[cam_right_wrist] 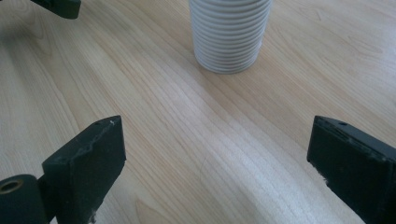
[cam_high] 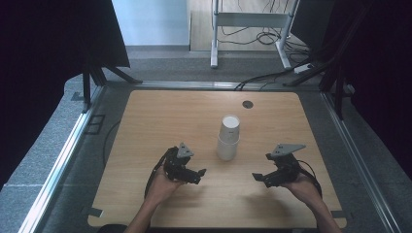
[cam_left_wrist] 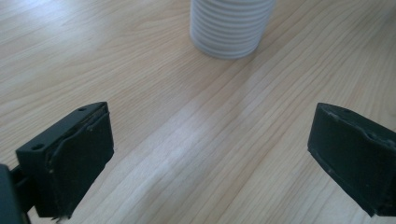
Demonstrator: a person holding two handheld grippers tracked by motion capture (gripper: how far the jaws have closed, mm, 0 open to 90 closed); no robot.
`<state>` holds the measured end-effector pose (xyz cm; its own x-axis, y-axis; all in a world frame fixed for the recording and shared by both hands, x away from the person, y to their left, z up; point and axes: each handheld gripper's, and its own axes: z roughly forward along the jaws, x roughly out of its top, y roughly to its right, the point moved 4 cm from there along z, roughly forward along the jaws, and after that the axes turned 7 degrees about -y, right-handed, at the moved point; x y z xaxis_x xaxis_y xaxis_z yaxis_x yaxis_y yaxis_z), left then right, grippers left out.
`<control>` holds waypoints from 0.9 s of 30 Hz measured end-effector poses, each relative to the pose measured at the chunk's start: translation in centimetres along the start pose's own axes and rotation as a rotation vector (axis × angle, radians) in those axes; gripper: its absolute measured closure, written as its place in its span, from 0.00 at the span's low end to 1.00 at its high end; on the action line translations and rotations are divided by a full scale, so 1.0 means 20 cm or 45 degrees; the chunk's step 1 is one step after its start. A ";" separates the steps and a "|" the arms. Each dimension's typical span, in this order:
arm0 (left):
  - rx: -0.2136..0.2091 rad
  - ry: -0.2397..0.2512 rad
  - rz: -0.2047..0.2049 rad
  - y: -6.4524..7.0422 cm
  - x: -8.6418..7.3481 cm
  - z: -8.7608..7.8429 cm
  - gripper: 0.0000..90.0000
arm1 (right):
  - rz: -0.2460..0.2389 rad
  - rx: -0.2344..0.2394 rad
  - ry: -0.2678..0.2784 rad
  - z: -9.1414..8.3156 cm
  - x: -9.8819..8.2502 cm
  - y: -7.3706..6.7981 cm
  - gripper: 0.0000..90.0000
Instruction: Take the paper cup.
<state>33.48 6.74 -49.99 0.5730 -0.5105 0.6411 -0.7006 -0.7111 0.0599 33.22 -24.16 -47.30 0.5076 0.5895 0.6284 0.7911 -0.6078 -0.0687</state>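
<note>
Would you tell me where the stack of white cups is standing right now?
In the high view the stack of white cups stands upright near the table's middle, between and just beyond the left gripper and right gripper.

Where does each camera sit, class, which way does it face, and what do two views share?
High view: above the table, looking forward and down; forearms, left gripper, right gripper.
Left gripper view: on that gripper, along its open jaws towards the stacked cups.
Right gripper view: likewise, open jaws.
Shared: both gripper views face the cups' ribbed base.
</note>
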 end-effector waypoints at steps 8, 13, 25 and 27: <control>-0.013 -0.019 0.015 0.00 0.05 0.03 0.00 | -0.018 0.016 -0.010 -0.01 0.07 0.01 0.05; -0.039 -0.005 0.008 0.00 0.10 0.05 0.00 | -0.037 0.025 -0.020 -0.01 0.12 0.02 0.05; -0.064 0.013 0.014 -0.01 0.19 0.10 0.00 | -0.061 0.041 -0.042 0.00 0.24 0.03 0.02; -0.055 0.006 0.031 -0.01 0.20 0.12 0.00 | -0.064 0.047 -0.049 0.01 0.26 0.04 0.02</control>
<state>36.92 3.70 -49.17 0.5539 -0.5250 0.6462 -0.7321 -0.6768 0.0776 36.49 -21.51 -44.19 0.4794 0.6391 0.6014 0.8273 -0.5577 -0.0668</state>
